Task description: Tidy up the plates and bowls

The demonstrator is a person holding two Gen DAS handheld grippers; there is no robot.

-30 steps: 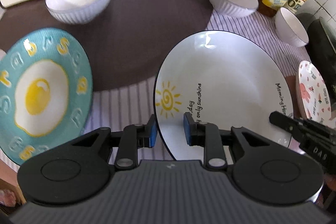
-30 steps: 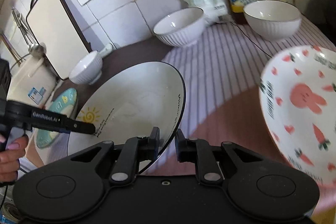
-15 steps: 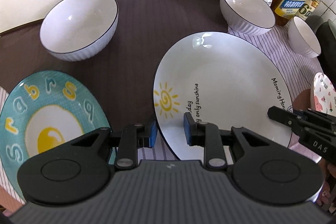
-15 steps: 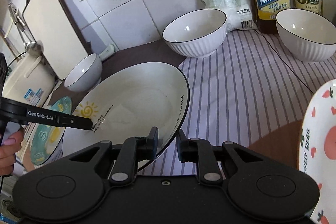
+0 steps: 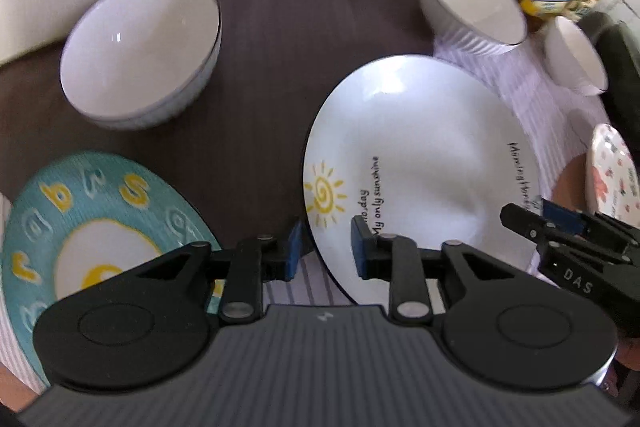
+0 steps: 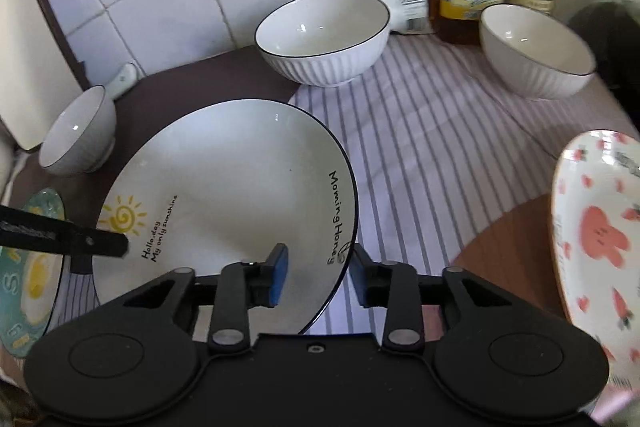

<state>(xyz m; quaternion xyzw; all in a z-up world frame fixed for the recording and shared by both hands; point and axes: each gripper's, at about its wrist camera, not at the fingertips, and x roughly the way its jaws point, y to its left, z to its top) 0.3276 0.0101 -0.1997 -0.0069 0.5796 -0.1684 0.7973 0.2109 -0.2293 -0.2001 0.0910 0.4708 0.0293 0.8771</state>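
Egg plate (image 5: pixel 96 227) half behind gripper body

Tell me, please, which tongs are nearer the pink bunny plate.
Right. The right tongs, jaws just opening, straddle the sun plate at the rim facing the bunny plate; the left tongs straddle its opposite rim, by the teal egg plate.

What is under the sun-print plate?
The sun-print plate lies partly on the dark brown mat, partly on the striped cloth. Whatever lies beneath its middle is covered.

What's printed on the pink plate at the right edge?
A pink rabbit among small red carrots on the pink plate; right wrist view.
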